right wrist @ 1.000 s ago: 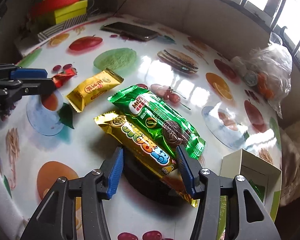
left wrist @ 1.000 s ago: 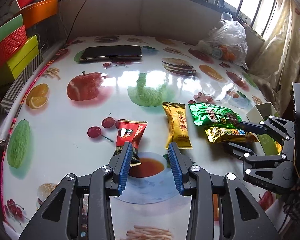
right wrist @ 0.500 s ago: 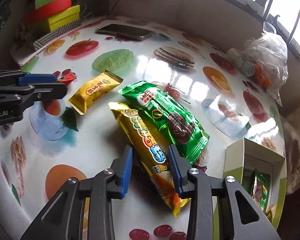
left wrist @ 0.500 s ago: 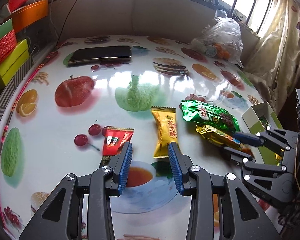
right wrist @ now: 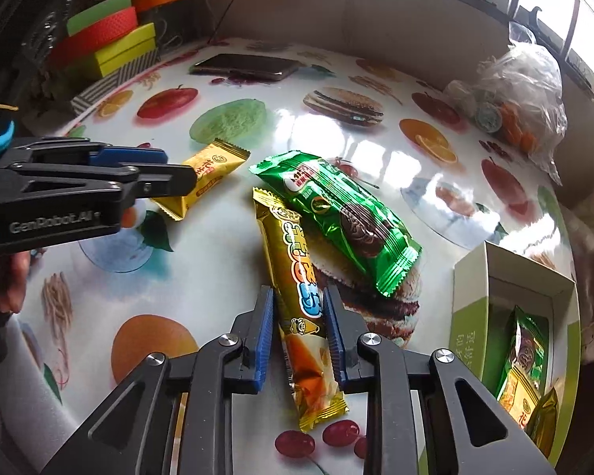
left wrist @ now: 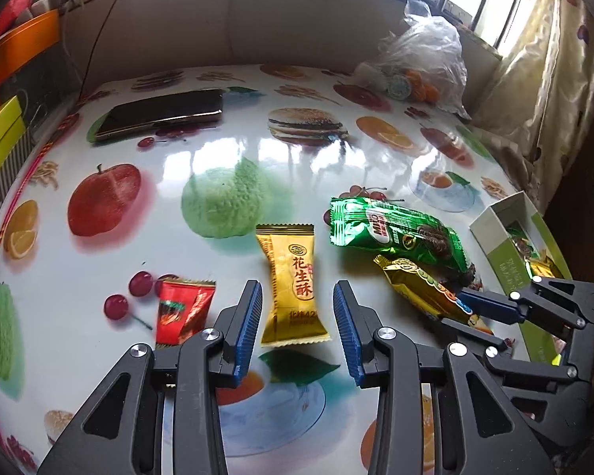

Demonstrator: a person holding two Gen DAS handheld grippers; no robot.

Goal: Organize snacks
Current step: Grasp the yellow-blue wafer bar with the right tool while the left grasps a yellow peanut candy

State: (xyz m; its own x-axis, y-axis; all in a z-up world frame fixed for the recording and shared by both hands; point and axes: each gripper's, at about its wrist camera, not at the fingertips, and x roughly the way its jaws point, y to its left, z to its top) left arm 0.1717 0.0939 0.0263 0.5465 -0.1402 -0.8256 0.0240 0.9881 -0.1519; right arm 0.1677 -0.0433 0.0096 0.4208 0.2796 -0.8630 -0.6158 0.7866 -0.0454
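Jaws of right gripper [right wrist: 298, 316] clamp long gold snack bar [right wrist: 297, 289].

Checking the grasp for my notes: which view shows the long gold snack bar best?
The right wrist view: the long gold snack bar runs full length between the pads of the right gripper, which has just closed on it. The left wrist view shows only its far end; the rest is hidden behind the gripper.
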